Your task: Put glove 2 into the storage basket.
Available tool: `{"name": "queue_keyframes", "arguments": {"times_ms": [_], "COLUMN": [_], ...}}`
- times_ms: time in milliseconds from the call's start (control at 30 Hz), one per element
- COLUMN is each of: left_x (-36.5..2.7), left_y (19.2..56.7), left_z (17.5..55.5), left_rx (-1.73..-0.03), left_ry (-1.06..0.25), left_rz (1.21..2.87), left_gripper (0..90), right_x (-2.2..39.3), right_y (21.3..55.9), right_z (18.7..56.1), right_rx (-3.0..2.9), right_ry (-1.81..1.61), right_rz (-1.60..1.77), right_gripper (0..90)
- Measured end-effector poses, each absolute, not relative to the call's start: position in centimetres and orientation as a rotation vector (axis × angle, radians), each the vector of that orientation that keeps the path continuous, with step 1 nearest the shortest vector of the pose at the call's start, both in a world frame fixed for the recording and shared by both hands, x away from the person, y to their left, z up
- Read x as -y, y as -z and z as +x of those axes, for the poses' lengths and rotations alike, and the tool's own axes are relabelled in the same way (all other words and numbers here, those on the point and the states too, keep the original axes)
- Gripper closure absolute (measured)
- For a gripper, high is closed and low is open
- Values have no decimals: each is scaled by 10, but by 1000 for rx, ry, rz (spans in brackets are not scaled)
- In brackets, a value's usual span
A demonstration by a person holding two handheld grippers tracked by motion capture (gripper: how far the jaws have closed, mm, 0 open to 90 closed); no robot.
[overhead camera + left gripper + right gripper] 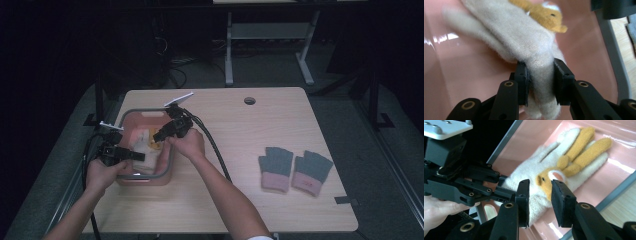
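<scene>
Two grey gloves (pixel 294 170) with pink cuffs lie side by side (fingers pointing away) on the table (pixel 235 125).

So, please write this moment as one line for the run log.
left gripper: shut on cream glove | right gripper: open above glove | place: pink basin | grey gloves: on table

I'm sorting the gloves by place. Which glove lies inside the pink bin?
The cream glove with the orange animal face: it lies in the pink bin, pinched by the left gripper. The two grey gloves with pink cuffs lie on the tabletop.
</scene>
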State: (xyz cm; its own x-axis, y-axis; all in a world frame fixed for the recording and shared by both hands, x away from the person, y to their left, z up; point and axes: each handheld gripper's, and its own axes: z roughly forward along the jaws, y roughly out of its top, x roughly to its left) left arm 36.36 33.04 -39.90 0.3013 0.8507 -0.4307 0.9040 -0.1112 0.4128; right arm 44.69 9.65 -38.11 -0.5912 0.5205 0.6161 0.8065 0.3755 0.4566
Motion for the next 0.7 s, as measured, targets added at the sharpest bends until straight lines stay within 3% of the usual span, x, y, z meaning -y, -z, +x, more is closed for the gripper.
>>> {"name": "queue_keyframes", "arguments": {"times_ms": [133,200,267,367,533,700], "left_x": [-332,-334,-337,-337,-330,-324], "left_y": [398,394,385,378,376,385], "left_z": [364,364,364,363,365,369], "left_rx": [-1562,-1570,-1576,-1568,-1540,-1553], "left_ry": [124,98,63,36,14,11], "left_rz": [1960,1946,1924,1918,1977,2059], "left_gripper": [621,545,539,545,652,664], "right_x": [-94,-91,-88,-85,-76,-69], "right_y": [379,378,376,374,371,370], "right_z": [446,445,445,444,443,442], "right_rx": [2272,2266,2262,2264,2245,2240], "right_ry": [1078,1096,1106,1114,1139,1148], "right_rz": [-1155,-1155,-1152,-1155,-1158,-1160], "right_gripper": [679,679,679,679,664,660]}}
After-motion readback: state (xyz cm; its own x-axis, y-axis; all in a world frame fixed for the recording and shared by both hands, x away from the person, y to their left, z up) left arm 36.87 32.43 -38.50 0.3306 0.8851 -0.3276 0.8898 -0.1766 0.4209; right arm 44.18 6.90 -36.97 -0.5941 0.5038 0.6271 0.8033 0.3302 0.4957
